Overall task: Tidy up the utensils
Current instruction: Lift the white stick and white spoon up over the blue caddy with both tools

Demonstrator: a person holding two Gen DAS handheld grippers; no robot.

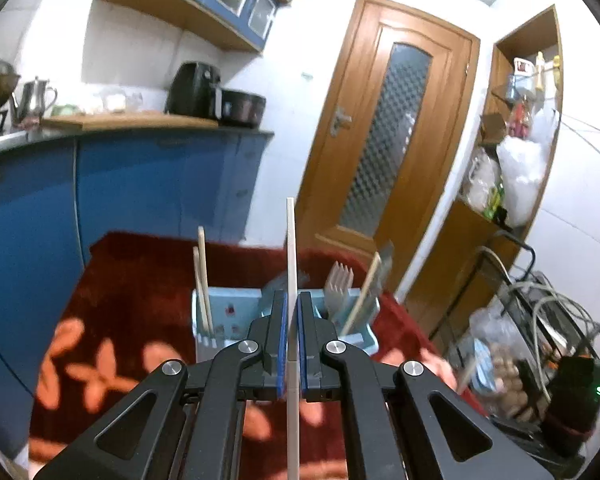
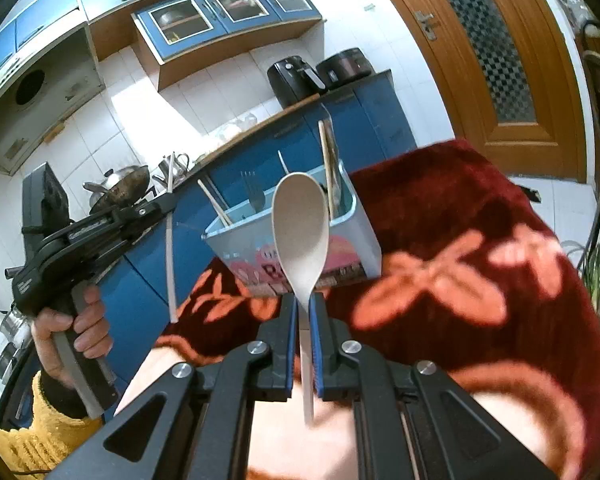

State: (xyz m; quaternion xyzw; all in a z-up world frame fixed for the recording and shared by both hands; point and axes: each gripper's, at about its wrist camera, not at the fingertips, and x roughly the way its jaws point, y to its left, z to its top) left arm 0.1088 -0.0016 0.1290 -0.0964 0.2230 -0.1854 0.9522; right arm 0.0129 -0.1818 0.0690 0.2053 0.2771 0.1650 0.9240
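Note:
My left gripper [image 1: 292, 300] is shut on a white chopstick [image 1: 291, 248] that points up, in front of the light blue utensil holder [image 1: 232, 312]. The holder stands on the red flowered cloth [image 1: 132, 288] and holds wooden chopsticks [image 1: 203, 276] and forks [image 1: 340, 284]. My right gripper [image 2: 303, 300] is shut on the handle of a beige spoon [image 2: 300, 232], bowl upward, just in front of the holder [image 2: 300, 248]. The left gripper [image 2: 100, 228] with its chopstick [image 2: 169, 264] shows at the left of the right wrist view.
A blue kitchen counter [image 1: 140, 168] with an air fryer [image 1: 194, 90] and cooker stands behind the table. A wooden door [image 1: 384, 140] is to the right, with shelves [image 1: 516, 128] and a wire cart of cables [image 1: 540, 340] beside it.

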